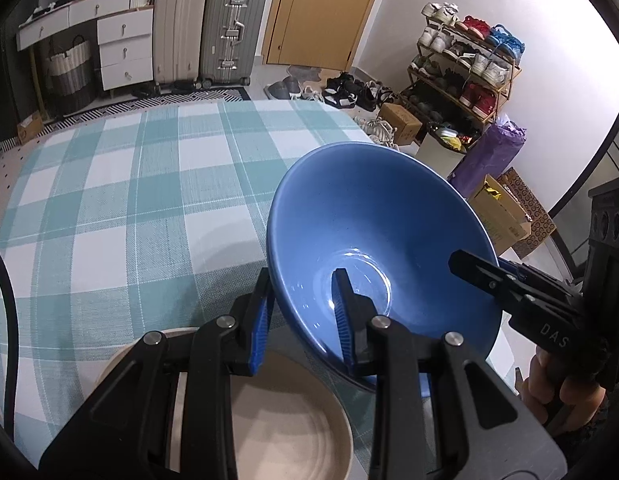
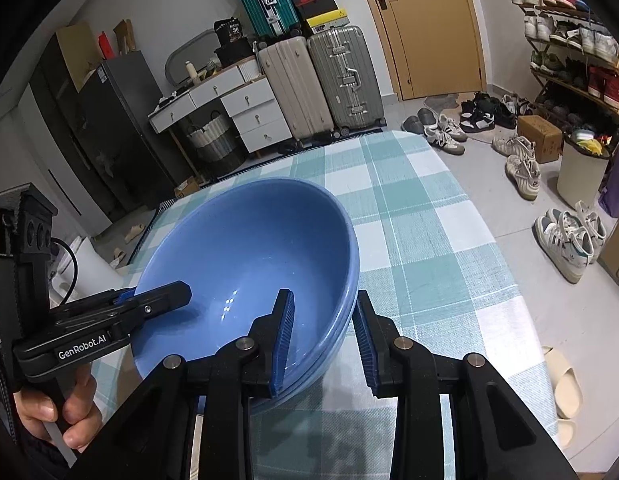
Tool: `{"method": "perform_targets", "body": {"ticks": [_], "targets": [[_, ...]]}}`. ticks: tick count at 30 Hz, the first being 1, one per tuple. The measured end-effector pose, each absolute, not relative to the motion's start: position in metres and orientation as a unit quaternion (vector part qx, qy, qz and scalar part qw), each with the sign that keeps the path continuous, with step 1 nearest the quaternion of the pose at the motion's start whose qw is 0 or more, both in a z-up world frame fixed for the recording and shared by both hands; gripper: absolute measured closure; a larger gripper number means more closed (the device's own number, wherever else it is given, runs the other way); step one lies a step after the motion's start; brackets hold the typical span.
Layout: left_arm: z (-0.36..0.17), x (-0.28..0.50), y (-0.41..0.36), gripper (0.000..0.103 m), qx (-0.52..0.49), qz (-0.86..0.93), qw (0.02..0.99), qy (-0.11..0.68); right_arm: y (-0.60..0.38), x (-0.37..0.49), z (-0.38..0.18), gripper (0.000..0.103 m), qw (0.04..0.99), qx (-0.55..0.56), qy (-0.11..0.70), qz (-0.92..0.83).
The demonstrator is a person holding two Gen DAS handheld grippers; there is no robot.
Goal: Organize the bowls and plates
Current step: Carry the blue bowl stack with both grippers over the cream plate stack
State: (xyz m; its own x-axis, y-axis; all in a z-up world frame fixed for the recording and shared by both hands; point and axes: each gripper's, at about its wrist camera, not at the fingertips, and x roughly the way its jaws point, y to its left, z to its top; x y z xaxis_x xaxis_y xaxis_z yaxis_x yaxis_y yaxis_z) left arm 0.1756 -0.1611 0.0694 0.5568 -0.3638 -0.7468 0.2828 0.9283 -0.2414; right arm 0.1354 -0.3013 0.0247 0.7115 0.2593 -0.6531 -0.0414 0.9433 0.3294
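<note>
A blue bowl hangs tilted above the checked tablecloth, gripped from both sides. My left gripper is shut on its near rim, one finger inside and one outside the wall. The right gripper clamps the opposite rim, a hand behind it. In the right wrist view the blue bowl shows further rims nested under it, so it looks like a stack. My right gripper pinches that rim, and the left gripper bites the far side. A beige dish lies on the table under the left gripper.
The tablecloth reaches to the table's far edge. Beyond it stand suitcases, a white drawer unit, a door and a shoe rack. Shoes and cardboard boxes lie on the floor at the right.
</note>
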Motion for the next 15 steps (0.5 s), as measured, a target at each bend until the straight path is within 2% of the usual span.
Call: {"method": "perform_targets", "body": {"ticks": [15], "targets": [[0.118,0.118,-0.139,0.077,-0.048,-0.179,0.898,0.399,-0.278,0.091,0.066,0.071,0.927,0.127,0.342,0.090]]}}
